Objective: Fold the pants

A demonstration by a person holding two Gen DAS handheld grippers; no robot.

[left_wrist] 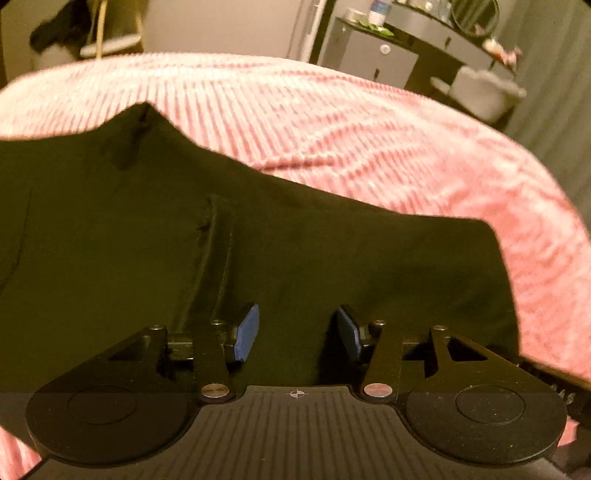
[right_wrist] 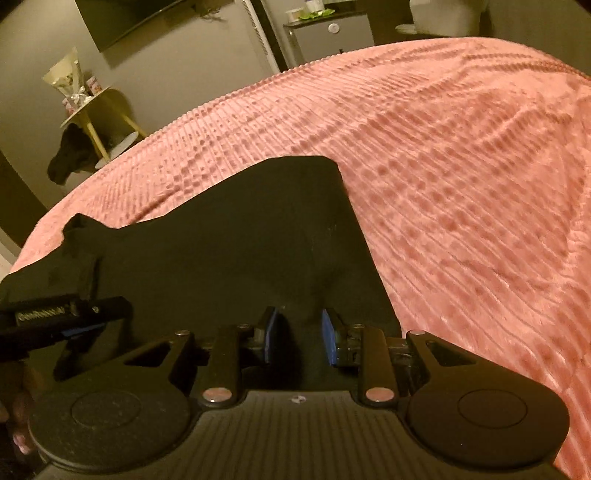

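Observation:
Black pants [left_wrist: 258, 236] lie flat on a pink ribbed bedspread [left_wrist: 332, 122]. A pocket seam [left_wrist: 218, 258] runs down the cloth ahead of my left gripper [left_wrist: 297, 332], which is open just above the pants with cloth showing between its blue pads [left_wrist: 246, 334]. In the right wrist view the pants [right_wrist: 240, 236] fill the lower middle. My right gripper [right_wrist: 299, 339] is open over their near edge, with a small gap between its blue pads [right_wrist: 328, 341]. The left gripper [right_wrist: 74, 321] shows at the left edge of that view, low over the pants.
The pink bedspread [right_wrist: 461, 184] stretches far and right of the pants. Beyond the bed stand a grey cabinet [left_wrist: 373, 55], a white chair [left_wrist: 480, 92], a small round side table [right_wrist: 92, 110] with dark clothing [right_wrist: 70, 155] hanging, and a wall TV [right_wrist: 122, 18].

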